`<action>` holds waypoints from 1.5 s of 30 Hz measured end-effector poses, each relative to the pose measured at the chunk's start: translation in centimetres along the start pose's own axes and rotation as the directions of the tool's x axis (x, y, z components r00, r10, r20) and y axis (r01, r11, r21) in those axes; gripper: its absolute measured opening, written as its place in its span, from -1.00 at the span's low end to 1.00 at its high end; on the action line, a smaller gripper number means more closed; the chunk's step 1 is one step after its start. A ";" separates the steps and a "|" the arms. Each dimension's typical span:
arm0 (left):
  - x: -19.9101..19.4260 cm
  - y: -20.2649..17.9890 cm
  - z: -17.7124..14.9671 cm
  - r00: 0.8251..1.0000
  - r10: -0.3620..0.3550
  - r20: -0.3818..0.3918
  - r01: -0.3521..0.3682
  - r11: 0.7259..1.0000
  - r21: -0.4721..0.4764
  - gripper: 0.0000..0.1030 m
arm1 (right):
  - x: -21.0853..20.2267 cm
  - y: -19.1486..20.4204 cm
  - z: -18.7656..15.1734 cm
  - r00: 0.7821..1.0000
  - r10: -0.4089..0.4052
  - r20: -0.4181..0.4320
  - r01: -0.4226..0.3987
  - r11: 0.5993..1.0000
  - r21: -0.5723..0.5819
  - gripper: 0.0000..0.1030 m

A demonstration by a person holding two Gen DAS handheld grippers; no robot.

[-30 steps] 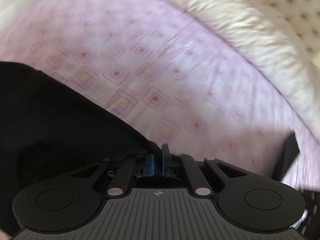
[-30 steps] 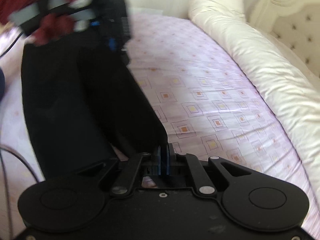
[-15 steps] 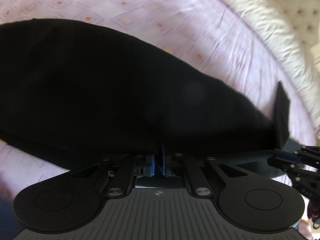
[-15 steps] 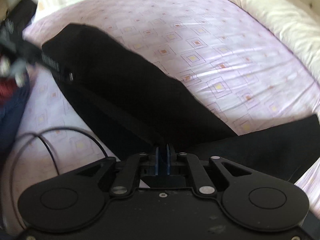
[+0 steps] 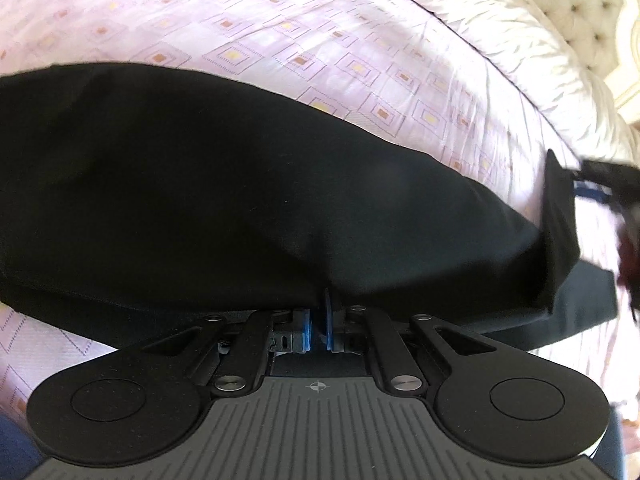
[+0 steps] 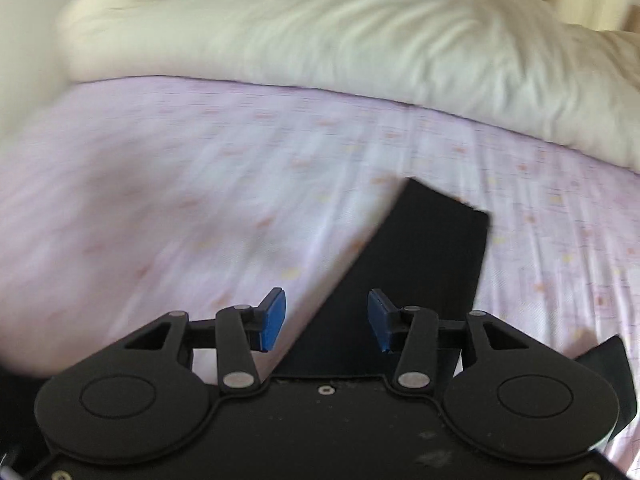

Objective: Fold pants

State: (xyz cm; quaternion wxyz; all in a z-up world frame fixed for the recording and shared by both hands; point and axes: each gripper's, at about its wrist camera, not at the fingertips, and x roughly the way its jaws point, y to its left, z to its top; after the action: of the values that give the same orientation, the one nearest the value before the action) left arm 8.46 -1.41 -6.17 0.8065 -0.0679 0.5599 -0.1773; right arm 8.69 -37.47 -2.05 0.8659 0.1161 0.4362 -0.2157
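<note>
Right tongs (image 6: 326,320) newly parted above pants (image 6: 420,280).

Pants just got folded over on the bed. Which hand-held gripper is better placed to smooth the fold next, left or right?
Probably right. The right hand-held gripper has just opened, nothing pinched, and hangs over the pants. The left hand-held gripper is shut on the pants' edge, pinning the fabric to the bed sheet.

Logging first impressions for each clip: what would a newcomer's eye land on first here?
The black pants dominate, stretched across the pink patterned bedsheet in the left wrist view, their edge pinched in the shut left gripper. In the right wrist view, the right gripper has just been opening, its jaws apart above a strip of the pants, pads not pressing. A cream duvet lies bunched along the bed's far side.
</note>
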 end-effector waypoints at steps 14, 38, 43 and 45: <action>-0.3 -0.2 1.6 1.000 0.004 -0.016 -0.004 1.000 0.001 -0.84 | 3.3 -2.2 1.2 0.991 -0.122 -0.057 0.126 0.989 0.079 -0.95; -0.8 -0.3 -2.8 0.999 0.028 0.042 -0.028 1.000 -0.011 -0.80 | -6.7 -17.8 -15.8 0.999 -0.041 -0.032 0.051 0.880 0.473 -0.94; -1.1 0.8 -2.7 0.999 -0.030 0.035 0.032 0.997 -0.072 -0.72 | -6.3 -17.9 -16.1 0.998 -0.043 -0.053 0.063 0.880 0.471 -0.91; -1.3 1.8 -3.0 0.995 -0.096 0.031 0.099 0.990 -0.105 -0.55 | -6.1 -17.8 -16.0 0.997 -0.047 -0.064 0.071 0.886 0.457 -0.90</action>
State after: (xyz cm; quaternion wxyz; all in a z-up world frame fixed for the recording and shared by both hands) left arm 5.61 0.97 -6.69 0.7993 -0.1404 0.5541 -0.1856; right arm -14.27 -45.24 -6.80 0.7955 0.3096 0.3981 -0.3358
